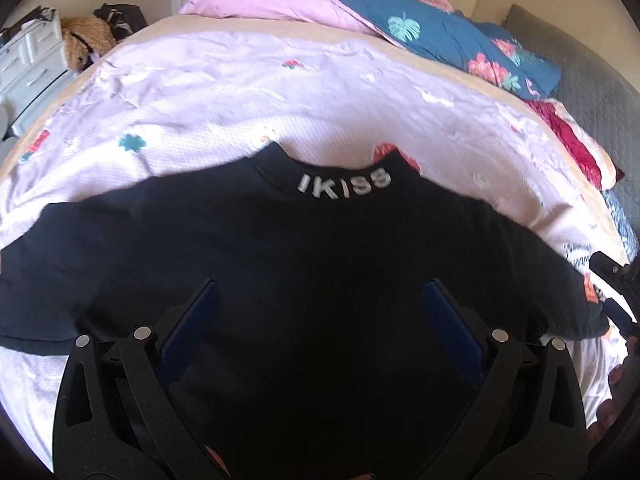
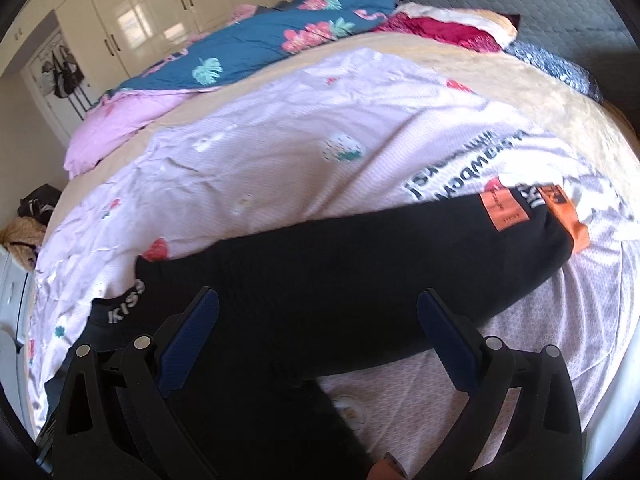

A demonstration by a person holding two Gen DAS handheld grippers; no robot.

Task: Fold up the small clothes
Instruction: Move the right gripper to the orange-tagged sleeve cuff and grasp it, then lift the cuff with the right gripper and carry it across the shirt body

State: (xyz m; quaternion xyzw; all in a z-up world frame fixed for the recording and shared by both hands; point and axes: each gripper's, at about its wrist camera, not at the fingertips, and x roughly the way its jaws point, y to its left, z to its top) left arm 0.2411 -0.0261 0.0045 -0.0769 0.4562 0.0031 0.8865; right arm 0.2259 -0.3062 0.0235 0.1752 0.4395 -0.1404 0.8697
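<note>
A black T-shirt (image 1: 304, 248) lies flat on the pale pink bedsheet (image 1: 224, 96), back up, with white letters on its collar (image 1: 343, 185). My left gripper (image 1: 320, 296) is open and empty, hovering above the shirt's middle. In the right wrist view the same shirt (image 2: 360, 264) stretches to the right, its sleeve ending at orange patches (image 2: 506, 210). My right gripper (image 2: 318, 308) is open and empty above the shirt's right side. The right gripper also shows at the right edge of the left wrist view (image 1: 616, 280).
A blue floral duvet (image 1: 440, 32) and pink pillow (image 1: 264, 0) lie at the far side of the bed. A red cloth (image 2: 436, 28) lies at the far right. A white drawer unit (image 1: 28, 64) stands left of the bed. Wardrobes (image 2: 160, 8) line the back wall.
</note>
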